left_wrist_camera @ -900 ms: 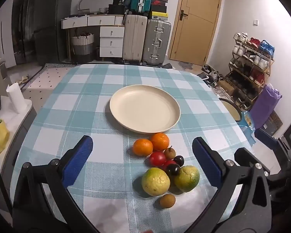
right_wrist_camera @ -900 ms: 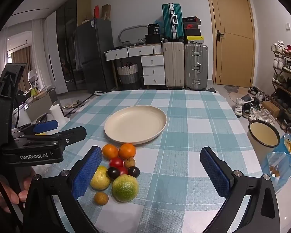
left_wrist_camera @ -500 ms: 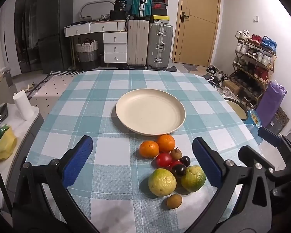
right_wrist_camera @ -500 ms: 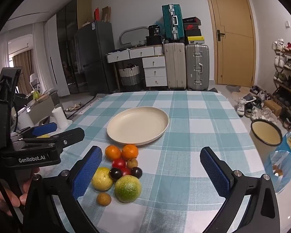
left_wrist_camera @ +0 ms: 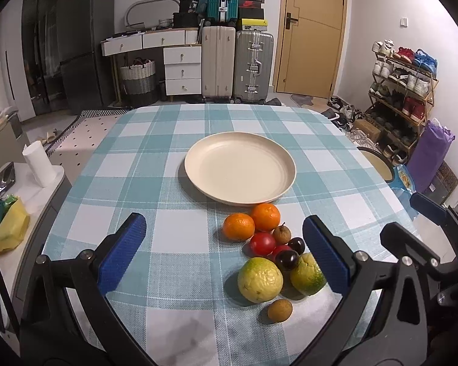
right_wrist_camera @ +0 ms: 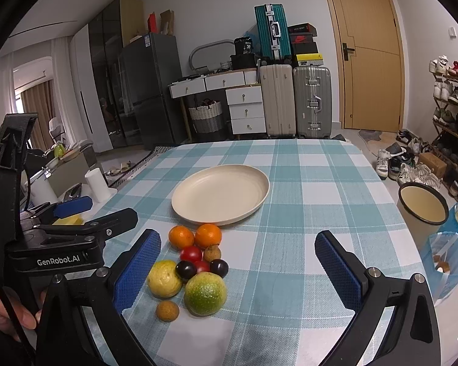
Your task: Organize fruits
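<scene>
An empty cream plate [left_wrist_camera: 240, 167] [right_wrist_camera: 220, 194] sits mid-table on the teal checked cloth. In front of it lies a cluster of fruit: two oranges [left_wrist_camera: 265, 216] [right_wrist_camera: 208, 236], a red tomato [left_wrist_camera: 262, 243] [right_wrist_camera: 190, 253], dark plums [left_wrist_camera: 286, 259] [right_wrist_camera: 185, 269], brown longans [left_wrist_camera: 279, 310] [right_wrist_camera: 167, 310], a yellow-green citrus [left_wrist_camera: 259, 279] [right_wrist_camera: 164, 278] and a green citrus [left_wrist_camera: 307, 274] [right_wrist_camera: 205, 293]. My left gripper [left_wrist_camera: 224, 251] is open and empty, the fruit near its right finger. My right gripper [right_wrist_camera: 238, 267] is open and empty, the fruit near its left finger.
The left gripper's body [right_wrist_camera: 61, 244] shows at the left of the right wrist view. A round stool [right_wrist_camera: 421, 210] and a blue bag [right_wrist_camera: 448, 253] stand beyond the table's right edge. A side counter with paper rolls [left_wrist_camera: 36, 164] is at the left.
Both grippers have drawn back and tilted up slightly, so the plate and fruit sit a little further right in the left view. No fruit moved.
</scene>
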`<state>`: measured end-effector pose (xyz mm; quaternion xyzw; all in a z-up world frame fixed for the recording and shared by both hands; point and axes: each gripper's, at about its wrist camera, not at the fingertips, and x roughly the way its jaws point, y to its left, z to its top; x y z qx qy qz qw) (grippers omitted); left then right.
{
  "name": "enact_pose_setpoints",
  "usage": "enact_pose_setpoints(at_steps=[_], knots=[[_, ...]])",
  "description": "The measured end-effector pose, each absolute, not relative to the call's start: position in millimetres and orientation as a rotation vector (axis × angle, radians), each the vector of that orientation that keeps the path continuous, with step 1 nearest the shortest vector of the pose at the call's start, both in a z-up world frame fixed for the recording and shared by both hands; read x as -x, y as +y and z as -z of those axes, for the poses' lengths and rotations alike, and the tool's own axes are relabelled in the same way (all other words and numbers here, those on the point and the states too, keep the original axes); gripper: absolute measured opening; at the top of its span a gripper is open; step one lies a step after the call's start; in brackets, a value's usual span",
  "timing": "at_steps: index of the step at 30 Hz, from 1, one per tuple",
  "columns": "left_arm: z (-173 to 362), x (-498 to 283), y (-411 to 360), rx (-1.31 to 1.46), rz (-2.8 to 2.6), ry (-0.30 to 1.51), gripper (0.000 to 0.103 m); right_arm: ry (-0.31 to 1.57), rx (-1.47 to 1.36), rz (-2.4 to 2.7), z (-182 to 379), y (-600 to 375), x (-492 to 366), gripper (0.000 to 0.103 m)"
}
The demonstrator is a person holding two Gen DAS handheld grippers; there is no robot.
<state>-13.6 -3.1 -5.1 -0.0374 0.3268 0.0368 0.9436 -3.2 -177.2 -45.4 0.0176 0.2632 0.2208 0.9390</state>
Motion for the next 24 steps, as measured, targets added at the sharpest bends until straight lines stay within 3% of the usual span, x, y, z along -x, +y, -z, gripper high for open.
enact_pose_setpoints(at_steps=[24], knots=[[13.2, 16.0, -2.6, 0.090, -0.064, 0.685, 0.102, 0.534, -0.038, -0.462, 46.8, -176.0, 6.3, 0.103]])
